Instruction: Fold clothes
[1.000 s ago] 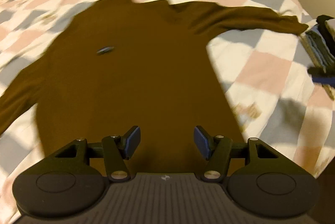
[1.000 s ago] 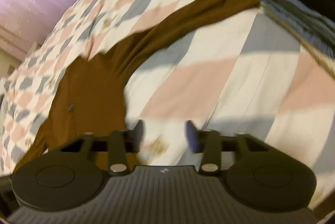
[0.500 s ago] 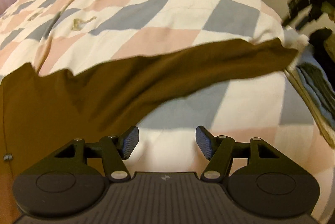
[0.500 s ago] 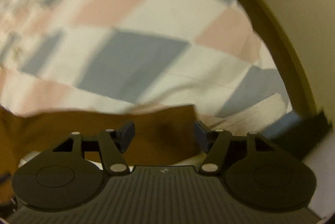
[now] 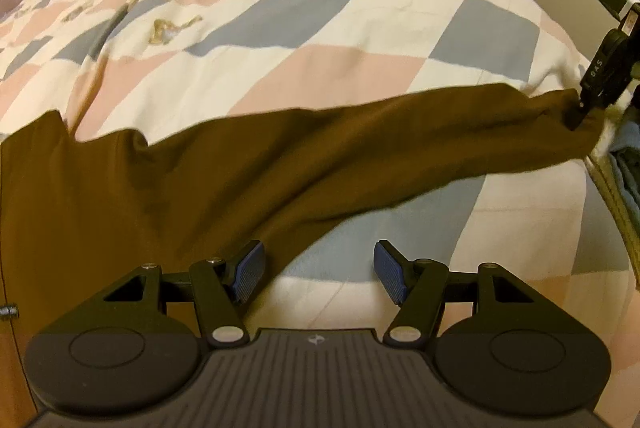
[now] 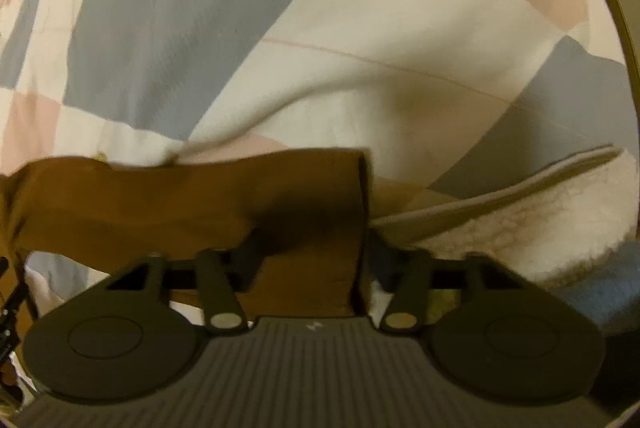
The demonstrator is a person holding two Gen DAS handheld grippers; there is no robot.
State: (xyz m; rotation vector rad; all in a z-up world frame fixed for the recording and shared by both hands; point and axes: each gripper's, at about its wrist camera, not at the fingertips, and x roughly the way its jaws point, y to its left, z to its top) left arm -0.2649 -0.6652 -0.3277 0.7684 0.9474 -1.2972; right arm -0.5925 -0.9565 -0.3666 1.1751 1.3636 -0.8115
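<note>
Brown sweater (image 5: 168, 196) lies spread on the bed's checked quilt (image 5: 328, 20), with one long sleeve (image 5: 420, 144) stretched out toward the bed's right edge. Left tongs (image 5: 319, 270) stand wide over the sleeve's lower edge near the armpit, and nothing is between them. Right tongs (image 6: 310, 260) have just been closing; the sleeve's cuff (image 6: 320, 196) lies between the fingers, but the blurred view hides whether they press it. Folded clothes (image 5: 628, 164) sit beside the cuff.
</note>
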